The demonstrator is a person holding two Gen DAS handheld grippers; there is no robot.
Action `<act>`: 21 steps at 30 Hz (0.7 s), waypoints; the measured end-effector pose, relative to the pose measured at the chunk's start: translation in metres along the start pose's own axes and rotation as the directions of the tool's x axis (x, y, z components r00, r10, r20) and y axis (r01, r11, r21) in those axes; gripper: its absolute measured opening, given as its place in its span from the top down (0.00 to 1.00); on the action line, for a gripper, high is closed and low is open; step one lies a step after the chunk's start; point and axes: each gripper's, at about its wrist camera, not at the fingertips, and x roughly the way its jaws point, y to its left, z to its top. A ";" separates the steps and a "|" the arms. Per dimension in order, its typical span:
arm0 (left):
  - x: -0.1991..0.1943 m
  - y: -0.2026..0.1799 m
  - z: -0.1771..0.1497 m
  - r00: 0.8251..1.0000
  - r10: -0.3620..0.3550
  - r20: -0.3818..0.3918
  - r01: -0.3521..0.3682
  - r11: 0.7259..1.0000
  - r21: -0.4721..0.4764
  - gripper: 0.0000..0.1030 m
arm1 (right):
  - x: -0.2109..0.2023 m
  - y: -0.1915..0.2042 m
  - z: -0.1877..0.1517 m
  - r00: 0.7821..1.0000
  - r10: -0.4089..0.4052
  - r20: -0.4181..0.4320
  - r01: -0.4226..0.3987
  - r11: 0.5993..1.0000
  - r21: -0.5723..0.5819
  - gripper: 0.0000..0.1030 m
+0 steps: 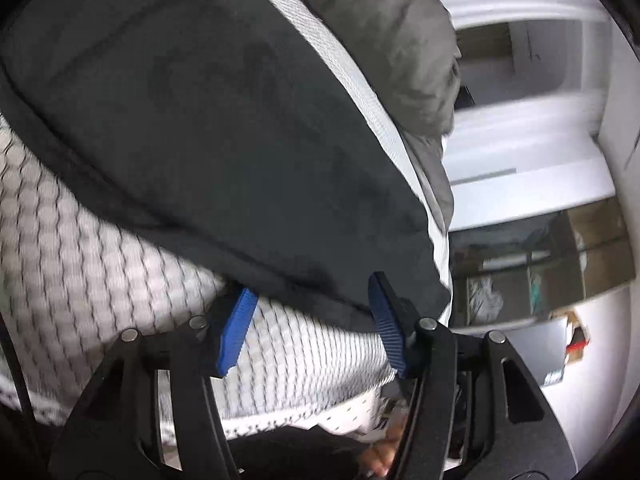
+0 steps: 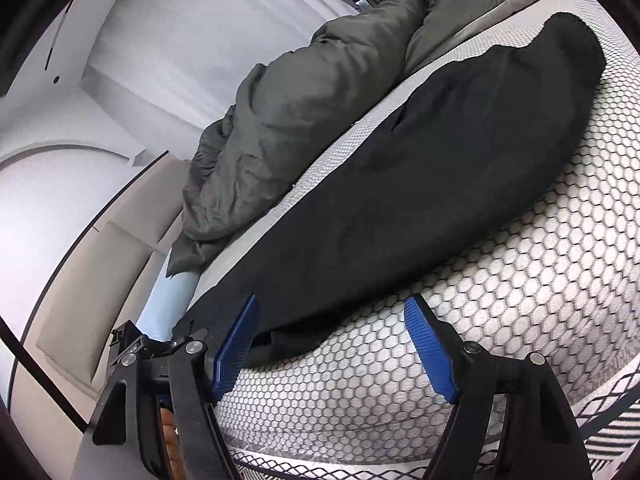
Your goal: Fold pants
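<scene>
On the honeycomb-quilted white mattress (image 2: 500, 320) your black fabric pants (image 2: 420, 184) run lengthwise away from both grippers; left gripper (image 1: 312, 320) and right gripper (image 2: 332, 344), jaws apart, straddle the near edge, clamping nothing.

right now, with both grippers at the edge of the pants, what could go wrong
1. The left gripper and right gripper are both open at the near edge of the black pants; closing low might pinch the honeycomb mattress cover too.
2. The pants look already doubled, so a shallow grab may lift only the top layer.
3. The grey duvet lies close behind; a swung fold could snag it.
</scene>
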 end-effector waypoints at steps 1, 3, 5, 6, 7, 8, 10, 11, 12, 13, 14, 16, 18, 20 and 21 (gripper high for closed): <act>-0.004 -0.004 -0.006 1.000 0.002 -0.010 -0.002 1.000 0.021 0.48 | -0.002 -0.002 0.001 1.000 -0.006 0.005 0.006 1.000 -0.004 0.25; -0.015 -0.016 -0.019 0.999 -0.037 -0.015 0.038 0.997 0.063 0.48 | -0.005 -0.007 0.002 1.000 -0.011 0.014 0.011 1.000 -0.006 0.25; -0.020 -0.030 -0.026 0.995 -0.100 -0.002 0.100 0.990 0.098 0.48 | -0.006 -0.017 0.003 1.000 -0.020 0.017 0.020 1.000 0.013 0.25; -0.019 -0.036 -0.024 0.993 -0.118 -0.006 0.117 0.987 0.110 0.48 | -0.004 -0.022 0.004 1.000 -0.027 0.012 0.027 0.999 0.031 0.25; -0.015 -0.041 -0.023 0.992 -0.127 -0.011 0.127 0.985 0.115 0.48 | -0.003 -0.025 0.004 1.000 -0.027 0.010 0.027 0.999 0.043 0.25; -0.005 -0.043 -0.020 0.993 -0.116 -0.016 0.117 0.988 0.102 0.48 | -0.004 -0.027 0.004 1.000 -0.022 0.010 0.022 0.998 0.052 0.25; 0.011 -0.041 -0.016 0.993 -0.108 -0.045 0.111 0.992 0.058 0.48 | -0.007 -0.026 0.006 1.000 -0.015 0.019 0.014 0.999 0.043 0.25; 0.023 -0.039 -0.015 0.992 -0.103 -0.075 0.105 0.994 0.024 0.48 | -0.009 -0.025 0.006 1.000 -0.015 0.025 0.014 0.999 0.033 0.25; 0.034 -0.038 -0.017 0.991 -0.095 -0.099 0.095 0.995 0.001 0.48 | -0.012 -0.026 0.007 0.999 -0.016 0.030 0.015 1.000 0.027 0.25; 0.042 -0.036 -0.019 0.990 -0.086 -0.116 0.086 0.996 -0.010 0.48 | -0.012 -0.026 0.007 0.999 -0.019 0.033 0.018 0.999 0.028 0.25; 0.050 -0.036 -0.021 0.990 -0.074 -0.123 0.073 0.997 -0.016 0.48 | -0.014 -0.028 0.007 0.999 -0.022 0.034 0.021 0.999 0.034 0.25; 0.060 -0.037 -0.023 0.992 -0.068 -0.101 0.066 0.998 -0.022 0.48 | -0.016 -0.035 0.007 0.999 -0.022 0.032 0.021 0.998 0.056 0.25; 0.064 -0.039 -0.019 0.995 -0.079 -0.066 0.077 0.997 -0.027 0.48 | -0.019 -0.043 0.008 0.999 -0.018 0.033 0.016 0.997 0.077 0.25; 0.061 -0.039 -0.019 0.996 -0.083 -0.033 0.082 0.996 -0.025 0.51 | -0.022 -0.046 0.010 0.999 -0.018 0.037 0.014 0.996 0.085 0.25; 0.061 -0.039 -0.019 0.997 -0.079 -0.013 0.079 0.997 -0.020 0.60 | -0.023 -0.048 0.010 0.999 -0.017 0.039 0.013 0.996 0.089 0.25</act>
